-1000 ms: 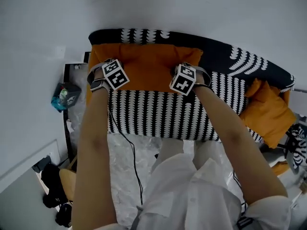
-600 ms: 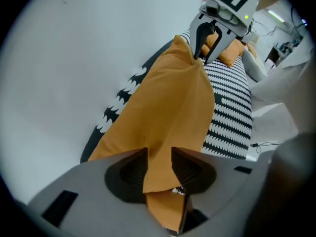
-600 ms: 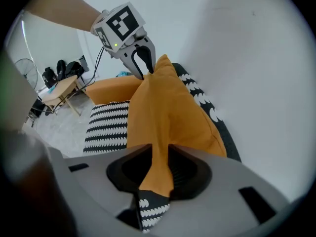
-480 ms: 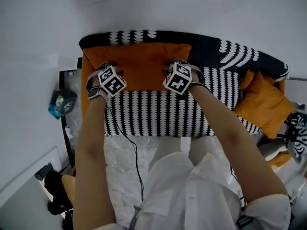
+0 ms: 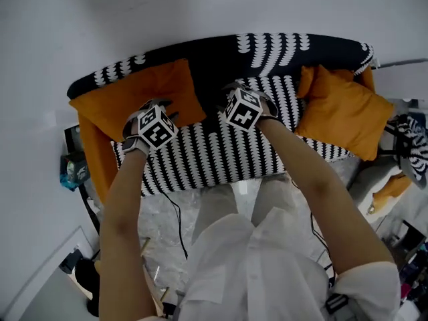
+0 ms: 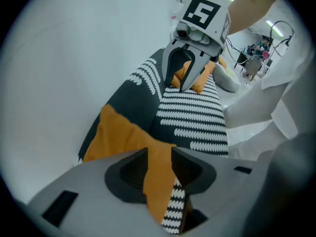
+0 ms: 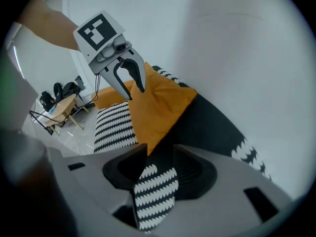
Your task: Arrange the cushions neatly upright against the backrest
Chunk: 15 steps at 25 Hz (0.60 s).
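No words, numbers or brand names can be read anywhere. The only printed signs are black-and-white square markers on the cube of the left gripper (image 6: 159, 157) and of the right gripper (image 7: 160, 154); they show no letters or digits.

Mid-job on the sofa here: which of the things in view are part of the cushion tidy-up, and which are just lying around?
Job:
left orange cushion, against the backrest
right orange cushion, at the sofa's right end

Lying about:
teal bag on the floor beside the sofa
black-and-white patterned fabric past the right end
wooden desk across the room
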Each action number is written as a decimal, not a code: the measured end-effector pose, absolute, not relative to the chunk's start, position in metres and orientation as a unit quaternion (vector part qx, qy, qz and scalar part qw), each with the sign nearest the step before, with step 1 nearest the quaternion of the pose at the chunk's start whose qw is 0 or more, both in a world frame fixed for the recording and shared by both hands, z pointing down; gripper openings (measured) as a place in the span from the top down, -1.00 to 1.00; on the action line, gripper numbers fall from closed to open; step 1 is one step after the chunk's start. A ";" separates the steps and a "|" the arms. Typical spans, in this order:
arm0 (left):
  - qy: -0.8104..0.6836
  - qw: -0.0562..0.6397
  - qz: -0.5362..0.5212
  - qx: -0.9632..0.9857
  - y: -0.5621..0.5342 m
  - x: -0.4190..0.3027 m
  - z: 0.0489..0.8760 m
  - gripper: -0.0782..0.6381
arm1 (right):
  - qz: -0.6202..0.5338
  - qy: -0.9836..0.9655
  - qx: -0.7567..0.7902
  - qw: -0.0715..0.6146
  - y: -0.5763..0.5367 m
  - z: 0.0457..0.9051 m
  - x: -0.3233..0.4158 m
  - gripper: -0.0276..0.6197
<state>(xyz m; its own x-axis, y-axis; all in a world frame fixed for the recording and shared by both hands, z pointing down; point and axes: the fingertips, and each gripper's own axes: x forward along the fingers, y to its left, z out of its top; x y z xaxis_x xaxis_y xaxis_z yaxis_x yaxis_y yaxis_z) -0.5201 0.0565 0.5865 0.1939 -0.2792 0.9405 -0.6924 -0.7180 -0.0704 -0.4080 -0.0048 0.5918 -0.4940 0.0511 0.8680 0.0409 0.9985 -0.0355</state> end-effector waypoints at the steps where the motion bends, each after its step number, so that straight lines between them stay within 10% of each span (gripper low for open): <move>1: -0.314 0.187 0.545 0.755 0.046 -0.494 0.589 0.33 | 0.010 -0.864 -0.022 0.503 -0.014 0.594 -0.383 0.38; 15: -0.142 0.119 0.524 0.831 -0.113 -0.087 0.645 0.29 | 0.066 -0.818 0.109 0.561 -0.163 0.638 0.052 0.31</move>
